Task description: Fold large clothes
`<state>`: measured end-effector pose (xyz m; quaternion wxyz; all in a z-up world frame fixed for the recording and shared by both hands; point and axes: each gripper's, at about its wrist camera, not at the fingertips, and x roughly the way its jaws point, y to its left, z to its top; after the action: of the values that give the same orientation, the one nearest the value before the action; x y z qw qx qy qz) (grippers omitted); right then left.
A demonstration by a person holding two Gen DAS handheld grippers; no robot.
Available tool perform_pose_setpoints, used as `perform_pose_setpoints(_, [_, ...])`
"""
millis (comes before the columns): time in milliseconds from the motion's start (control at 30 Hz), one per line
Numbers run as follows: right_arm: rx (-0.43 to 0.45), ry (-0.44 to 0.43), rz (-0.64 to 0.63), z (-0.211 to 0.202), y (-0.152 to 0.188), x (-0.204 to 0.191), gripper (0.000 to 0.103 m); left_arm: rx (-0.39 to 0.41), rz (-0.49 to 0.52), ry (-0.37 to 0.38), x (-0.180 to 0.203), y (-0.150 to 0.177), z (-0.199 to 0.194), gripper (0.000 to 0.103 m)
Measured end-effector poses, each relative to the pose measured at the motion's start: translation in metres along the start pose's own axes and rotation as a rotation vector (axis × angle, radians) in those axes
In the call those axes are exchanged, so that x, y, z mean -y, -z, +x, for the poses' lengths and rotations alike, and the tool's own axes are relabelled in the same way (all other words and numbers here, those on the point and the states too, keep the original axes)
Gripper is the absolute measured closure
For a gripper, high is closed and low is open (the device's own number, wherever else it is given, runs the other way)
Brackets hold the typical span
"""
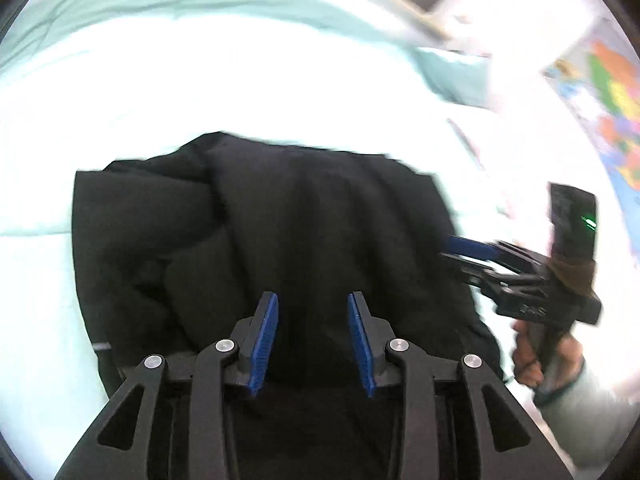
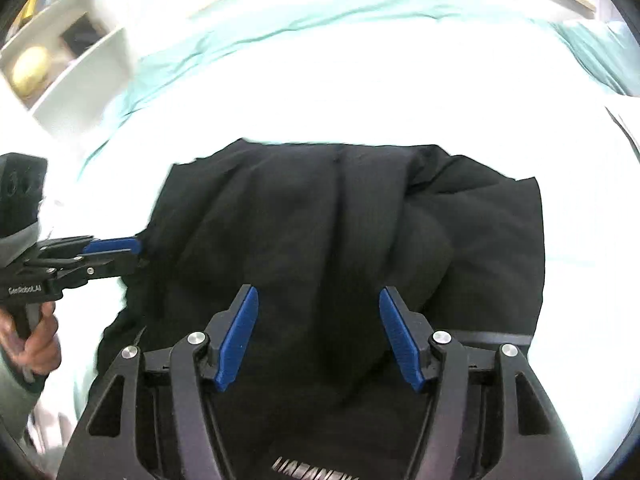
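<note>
A large black garment (image 1: pixel 280 232) lies folded in a thick bundle on a bed with a pale mint sheet (image 1: pixel 200 92). My left gripper (image 1: pixel 313 300) hovers open over the garment's near edge, nothing between its blue pads. My right gripper (image 2: pixel 319 296) is also open over the same garment (image 2: pixel 340 232), pads wide apart and empty. In the left wrist view the right gripper (image 1: pixel 450 248) shows at the garment's right edge. In the right wrist view the left gripper (image 2: pixel 138 250) shows at the garment's left edge.
The overexposed bed sheet (image 2: pixel 360 80) surrounds the garment. A white shelf unit (image 2: pixel 68 52) stands at the far left. A colourful map (image 1: pixel 612 100) hangs on the wall at the right. A pillow (image 1: pixel 456 76) lies at the bed's far right.
</note>
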<state>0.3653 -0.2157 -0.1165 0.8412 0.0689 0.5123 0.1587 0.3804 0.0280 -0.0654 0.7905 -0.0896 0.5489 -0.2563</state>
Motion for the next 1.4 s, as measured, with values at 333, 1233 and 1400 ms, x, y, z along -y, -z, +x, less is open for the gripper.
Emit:
perform_pose_setpoints(333, [-0.098,0.016,0.078,0.068,0.013,0.01,0.036,-0.141,0.023,-0.205,0.01,0.006,0.056,0.066])
perform_pose_setpoints(1233, [-0.074,-0.013,0.414,-0.096,0.188,0.056,0.034,-0.102,-0.465,-0.147,-0.086,0.267,-0.121,0.066])
perform_pose_setpoints(1400, [-0.099,-0.027,0.467,-0.103,0.22,0.06,0.034,-0.164,-0.51,-0.11,-0.091,0.316,-0.118,0.066])
